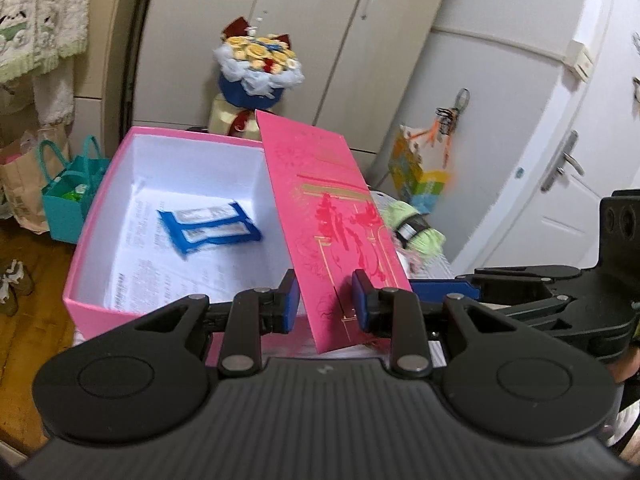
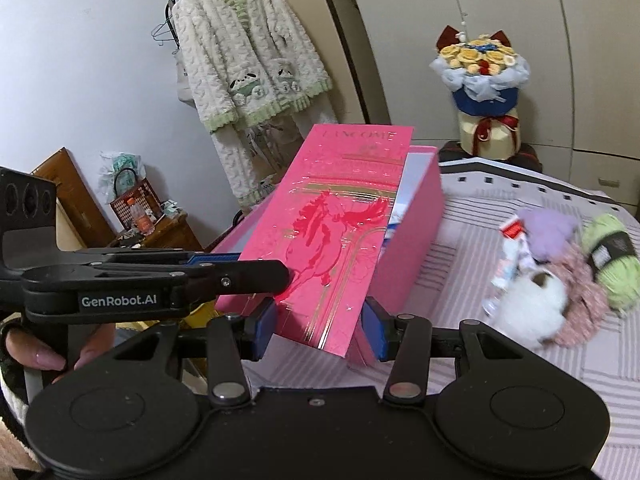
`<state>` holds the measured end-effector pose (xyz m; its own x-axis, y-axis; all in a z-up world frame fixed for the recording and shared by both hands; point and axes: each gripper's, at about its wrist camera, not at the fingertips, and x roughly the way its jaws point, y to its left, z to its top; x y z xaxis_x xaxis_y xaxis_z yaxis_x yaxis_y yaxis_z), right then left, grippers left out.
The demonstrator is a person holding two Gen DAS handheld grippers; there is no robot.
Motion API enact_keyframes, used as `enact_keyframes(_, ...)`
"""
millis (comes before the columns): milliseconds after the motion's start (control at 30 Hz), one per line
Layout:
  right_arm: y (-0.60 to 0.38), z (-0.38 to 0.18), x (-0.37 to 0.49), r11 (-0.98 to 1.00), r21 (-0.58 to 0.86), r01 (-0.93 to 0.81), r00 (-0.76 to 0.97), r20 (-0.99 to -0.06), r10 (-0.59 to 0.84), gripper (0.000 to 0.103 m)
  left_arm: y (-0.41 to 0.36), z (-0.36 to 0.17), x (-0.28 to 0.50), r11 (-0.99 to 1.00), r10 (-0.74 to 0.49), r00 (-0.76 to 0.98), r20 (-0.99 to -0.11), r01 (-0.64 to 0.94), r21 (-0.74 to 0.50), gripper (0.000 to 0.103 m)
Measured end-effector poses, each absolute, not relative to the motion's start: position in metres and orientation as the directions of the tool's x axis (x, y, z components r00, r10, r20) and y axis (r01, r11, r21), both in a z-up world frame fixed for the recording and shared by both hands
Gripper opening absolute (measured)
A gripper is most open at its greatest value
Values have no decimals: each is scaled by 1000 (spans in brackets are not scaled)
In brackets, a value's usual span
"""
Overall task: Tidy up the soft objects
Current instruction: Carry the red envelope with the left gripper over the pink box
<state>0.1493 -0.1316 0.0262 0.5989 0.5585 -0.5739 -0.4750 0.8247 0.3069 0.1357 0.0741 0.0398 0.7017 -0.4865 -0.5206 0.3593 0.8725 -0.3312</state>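
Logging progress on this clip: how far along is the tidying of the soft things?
Done: the pink cardboard box is open. In hand: the left gripper and right gripper clamp its pink horse-printed lid, tilted beside the opening. To do: the green, pink, purple and white yarn bundles all lie on the striped bedcover, none in the box.

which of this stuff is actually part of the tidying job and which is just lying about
Part of the job: pink box, its pink lid held by both grippers, green yarn, purple fluff, pink yarn, white fluffy item.

Just lying about: flower bouquet, fleece jacket, teal bag.
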Motion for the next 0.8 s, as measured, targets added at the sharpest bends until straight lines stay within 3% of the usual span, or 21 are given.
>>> enact_keyframes(533, -71, -8, 256, 802, 353, -482, 510, -631, 584, 54, 133, 5, 238, 901, -416, 680, -604, 220, -373, 27)
enact_keyframes(800, -45, -17, 293, 824, 283, -491, 475, -706, 526, 54, 139, -12, 275, 917, -387, 650, -654, 195, -349, 28)
